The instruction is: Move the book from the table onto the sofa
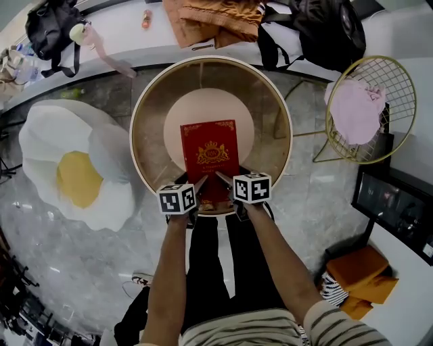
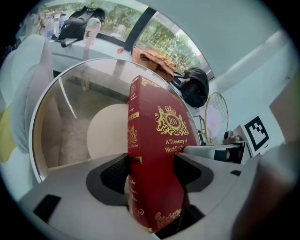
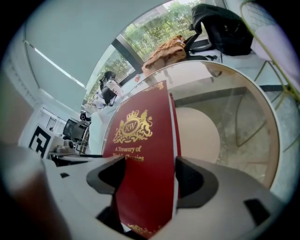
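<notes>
A red book [image 1: 210,152] with gold print lies cover up on the round glass table [image 1: 145,101], its near edge by the rim in front of me. Both grippers meet at that near edge. In the left gripper view the book [image 2: 154,154] fills the gap of my left gripper [image 2: 150,171], spine side against one pad and cover against the other. In the right gripper view the book [image 3: 140,154] sits the same way in my right gripper [image 3: 149,178], its page edge at the right pad. From above, my left gripper [image 1: 199,186] and right gripper [image 1: 226,181] stand side by side.
A white and yellow egg-shaped soft seat [image 1: 74,162] lies on the floor to the left of the table. A gold wire chair [image 1: 369,108] with a pink cloth stands at the right. Bags and orange cloth [image 1: 216,20] lie on the ledge behind.
</notes>
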